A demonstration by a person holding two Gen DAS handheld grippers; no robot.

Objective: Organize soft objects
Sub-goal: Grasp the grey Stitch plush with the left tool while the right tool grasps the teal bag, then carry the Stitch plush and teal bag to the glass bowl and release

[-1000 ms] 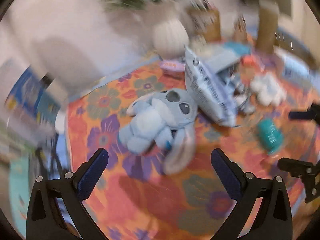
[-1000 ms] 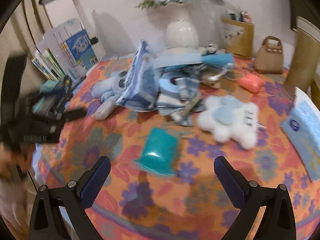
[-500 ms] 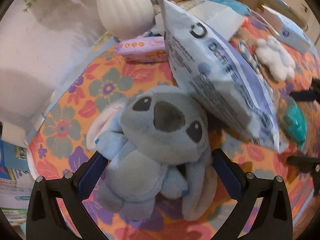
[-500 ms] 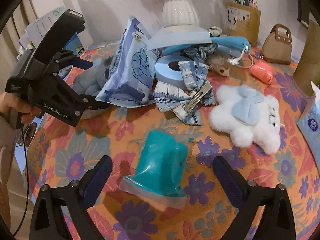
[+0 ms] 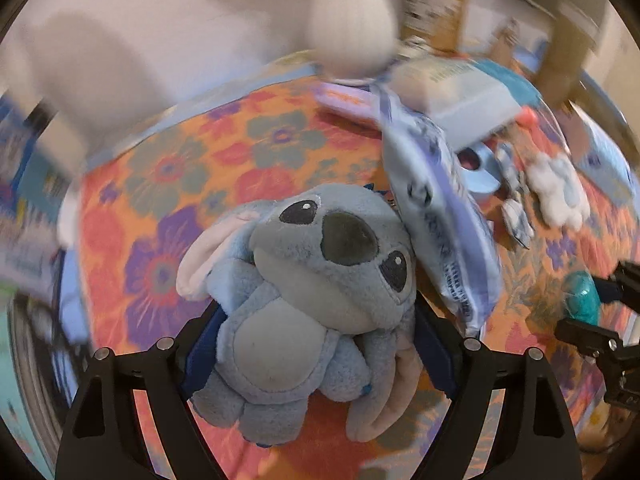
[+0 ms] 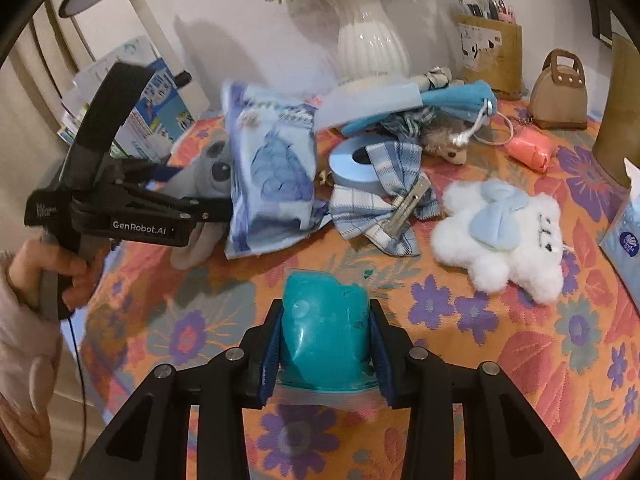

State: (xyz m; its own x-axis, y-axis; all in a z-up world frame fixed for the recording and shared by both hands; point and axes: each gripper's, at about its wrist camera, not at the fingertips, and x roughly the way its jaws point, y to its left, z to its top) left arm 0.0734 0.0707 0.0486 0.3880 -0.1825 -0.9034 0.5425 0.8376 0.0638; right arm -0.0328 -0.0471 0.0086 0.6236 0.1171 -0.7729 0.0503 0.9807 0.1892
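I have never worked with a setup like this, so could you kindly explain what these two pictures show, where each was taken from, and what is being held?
There is no robot here: a person holds a two-finger gripper in each hand, and each gripper carries a fisheye camera that looks along its fingers.

The left wrist view shows the left gripper closed on a blue plush toy. The right wrist view shows the right gripper closed on a teal soft object in a clear bag; the left gripper and the hand holding it appear at that picture's left.

On the flowered tablecloth lie a white fluffy plush, a plaid bow, a blue printed packet and a white vase.
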